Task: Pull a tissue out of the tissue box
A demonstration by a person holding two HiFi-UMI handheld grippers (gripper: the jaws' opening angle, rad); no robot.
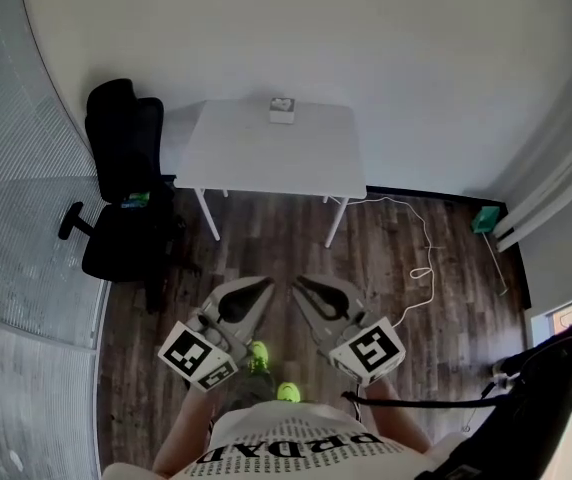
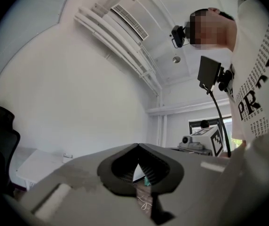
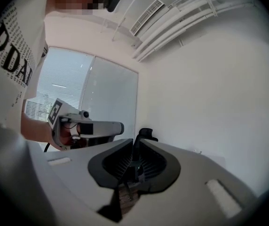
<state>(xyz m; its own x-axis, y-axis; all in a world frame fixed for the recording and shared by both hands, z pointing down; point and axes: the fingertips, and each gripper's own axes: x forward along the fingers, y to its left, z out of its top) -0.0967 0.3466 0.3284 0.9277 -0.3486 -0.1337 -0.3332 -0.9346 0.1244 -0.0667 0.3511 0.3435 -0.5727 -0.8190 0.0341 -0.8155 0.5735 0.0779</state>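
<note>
White wall fills the far side of the room, with dark wood floor running up to it. Against that wall stands a white table, and the tissue box sits on it at the back edge, close to the wall, with a bit of white tissue poking out of the top. It is the only thing on the table. A black office chair stands just to the left of the table, and a thin white cable trails in loops over the floor to the right.

The person stands well back from the table and holds both tools low in front of the body, side by side and angled in towards each other. The left gripper has its jaws closed tip to tip with nothing in them. The right gripper has its jaws barely apart, a narrow slit between the tips, and is empty too. Both are well short of the table and touch nothing. Bright yellow-green shoes show beneath them on the floor.
</note>
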